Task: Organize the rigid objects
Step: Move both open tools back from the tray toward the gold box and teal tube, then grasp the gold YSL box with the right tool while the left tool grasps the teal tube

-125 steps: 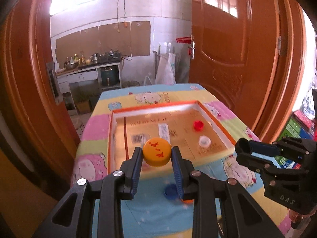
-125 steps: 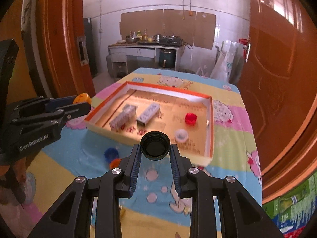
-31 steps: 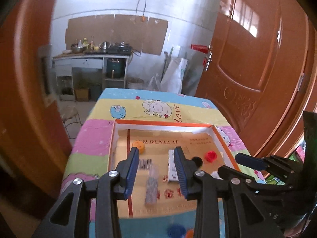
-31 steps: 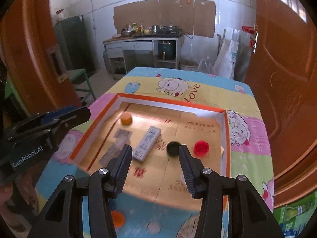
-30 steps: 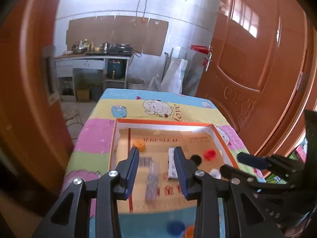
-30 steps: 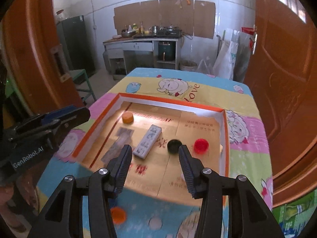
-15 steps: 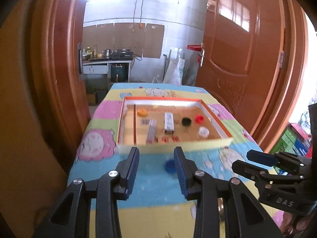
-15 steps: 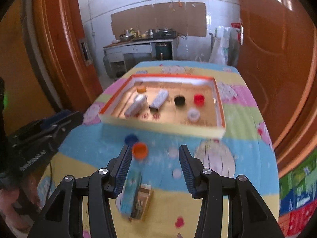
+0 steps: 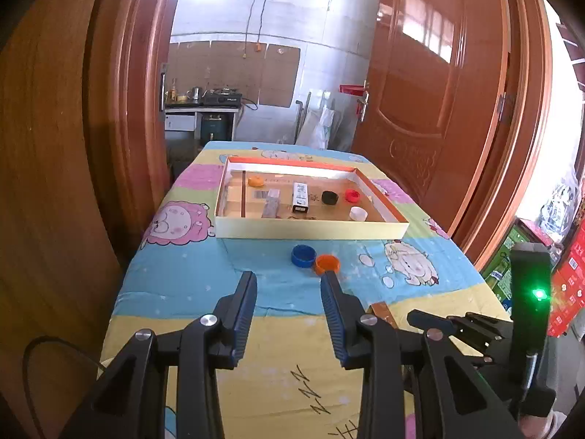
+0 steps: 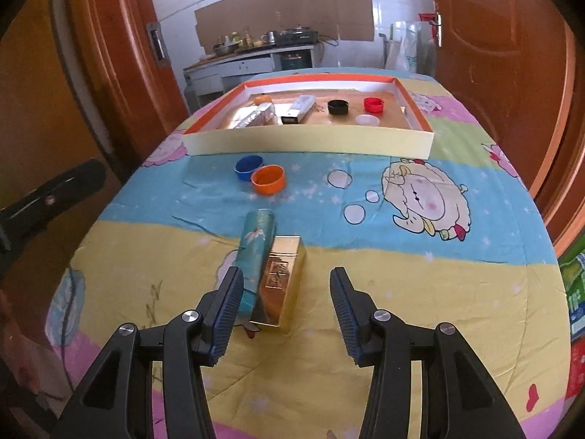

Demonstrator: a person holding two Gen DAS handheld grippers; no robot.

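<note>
A doorway framed by orange-brown wooden doors opens onto a kitchen area, and in front of it stands a tabletop (image 10: 420,281) under a bright cartoon-printed cloth. The landmark here is the shallow cardboard tray (image 10: 310,142) with the orange rim, lying toward the far end of the cloth. Inside it sit a black cap (image 10: 338,107), a red cap (image 10: 374,105), a white cap (image 10: 367,120), a small orange cap (image 9: 255,181) near its far left corner, and two long boxes lying flat (one silvery, one white), so the tray looks to be the collecting place.

Outside the tray, just in front of its near wall, a blue cap (image 10: 249,167) and an orange cap (image 10: 268,179) lie open side up and touching. Further from the tray, toward the camera, a teal box (image 10: 256,252) and a gold box (image 10: 281,281) lie side by side, long faces together.

The right gripper (image 10: 287,292) hangs spread wide and empty just above the near end of that pair, its left finger (image 10: 228,301) over the teal box, probably lining up for one of them. The left gripper (image 9: 289,300) is likewise wide apart and holds nothing, its right finger pointing at the orange cap. Four items seem left to tidy.
</note>
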